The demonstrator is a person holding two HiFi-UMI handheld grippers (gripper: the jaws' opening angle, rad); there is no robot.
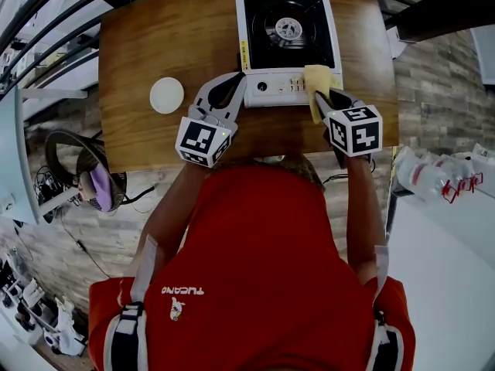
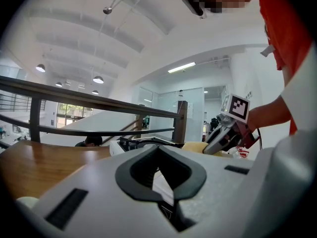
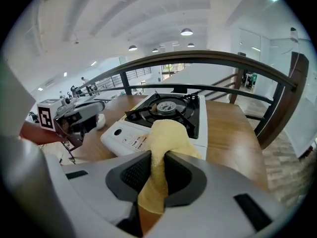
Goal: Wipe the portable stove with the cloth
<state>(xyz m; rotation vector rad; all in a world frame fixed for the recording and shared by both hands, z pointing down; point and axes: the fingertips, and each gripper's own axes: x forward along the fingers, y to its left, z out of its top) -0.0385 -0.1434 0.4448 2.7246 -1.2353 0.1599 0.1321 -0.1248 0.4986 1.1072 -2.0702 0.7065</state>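
The portable stove (image 1: 288, 45), a white body with a black burner top, stands at the far middle of the wooden table (image 1: 155, 37). A yellow cloth (image 1: 317, 83) lies over the stove's front right corner, across the control panel. My right gripper (image 1: 323, 95) is shut on the cloth. In the right gripper view the cloth (image 3: 166, 138) bunches up between the dark pads (image 3: 136, 175), in front of the stove (image 3: 163, 110). My left gripper (image 1: 234, 82) is shut and holds nothing, its tips beside the stove's front left corner. In the left gripper view its jaws (image 2: 161, 175) meet.
A white round disc (image 1: 166, 95) lies on the table left of the stove. A dark railing (image 3: 208, 58) runs behind the table's far edge. The person's red shirt (image 1: 255, 269) fills the near side. Shelves with bottles (image 1: 433, 176) stand at the right.
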